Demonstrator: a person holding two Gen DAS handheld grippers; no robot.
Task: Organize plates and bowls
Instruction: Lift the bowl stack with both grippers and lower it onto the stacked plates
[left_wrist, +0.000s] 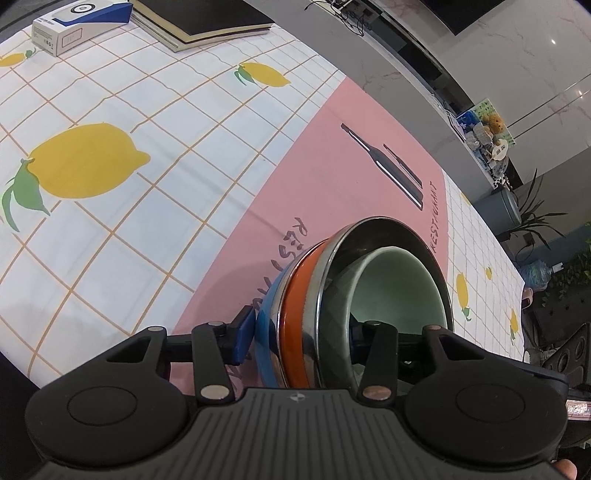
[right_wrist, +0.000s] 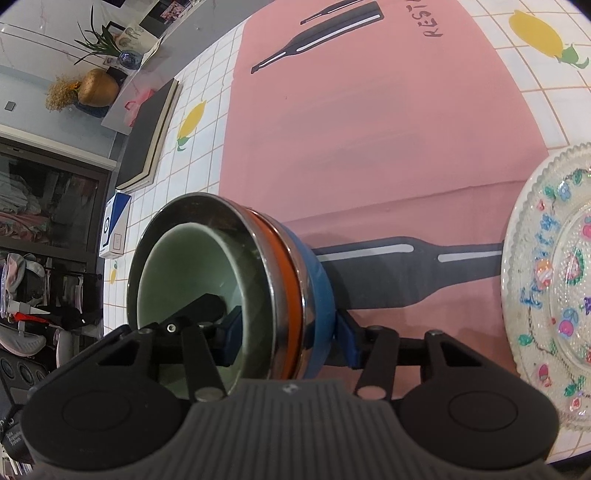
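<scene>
A nested stack of bowls (left_wrist: 314, 306) is held between both grippers: a blue bowl outermost, an orange one with a steel rim inside it, and a pale green bowl innermost. My left gripper (left_wrist: 299, 332) is shut on the stack's rim, one finger (left_wrist: 243, 332) outside and one inside. My right gripper (right_wrist: 288, 332) is shut on the opposite rim of the same stack (right_wrist: 236, 280). A clear glass plate (right_wrist: 554, 288) with coloured fruit print lies on the table at the right of the right wrist view.
The table has a lemon-print cloth (left_wrist: 110, 229) and a pink placemat (right_wrist: 369, 129) with bottle print. A black notebook (left_wrist: 199, 22) and a white-blue box (left_wrist: 74, 26) lie at the far edge. Shelves and plants stand beyond the table.
</scene>
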